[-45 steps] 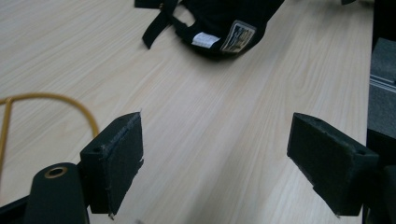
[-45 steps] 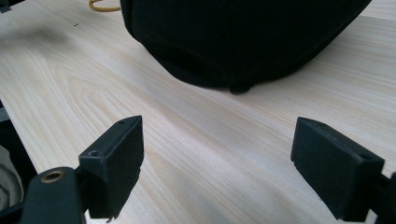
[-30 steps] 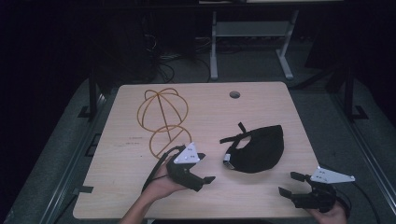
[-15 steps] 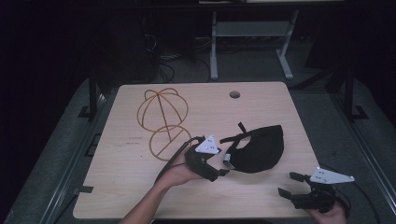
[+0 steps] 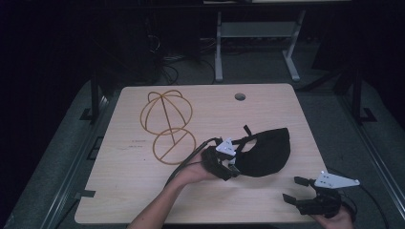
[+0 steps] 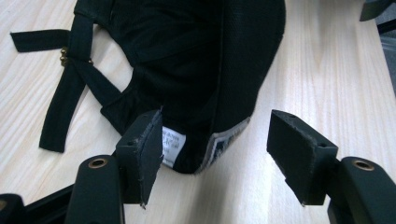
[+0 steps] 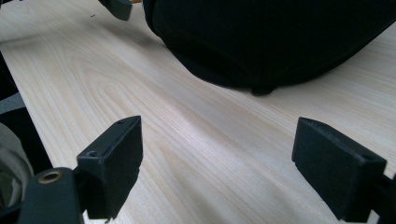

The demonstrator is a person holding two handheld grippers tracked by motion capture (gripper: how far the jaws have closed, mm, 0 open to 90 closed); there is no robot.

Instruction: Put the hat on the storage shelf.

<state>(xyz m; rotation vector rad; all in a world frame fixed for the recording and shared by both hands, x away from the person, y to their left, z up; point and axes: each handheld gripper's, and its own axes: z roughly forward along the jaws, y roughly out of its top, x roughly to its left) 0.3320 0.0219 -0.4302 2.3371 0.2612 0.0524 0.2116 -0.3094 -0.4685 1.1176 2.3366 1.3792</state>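
Starting at the left of the worktop (image 5: 119, 191), a wire cap frame (image 5: 167, 126) lies on its side toward the far left corner, well apart from our work; we judge it sits there as the form the cap is meant to go on. Toward the middle, near the front edge, our left tongs (image 5: 228, 164) reach the black cap (image 5: 262, 152), which lies upside down right of centre with its strap (image 6: 70, 88) spread toward the far edge. In the left gripper view the jaws straddle the cap's rim where a white label (image 6: 173, 144) shows inside; they have just been closing, one pad is at the fabric and the other is apart from it, so the tongs are released and nothing is gripped yet. We take the rim because it is the stiffest edge to lift by. At the front right corner our right tongs (image 5: 297, 191) hover wide open and empty over bare wood, pointed at the cap, kept clear but ready to help.
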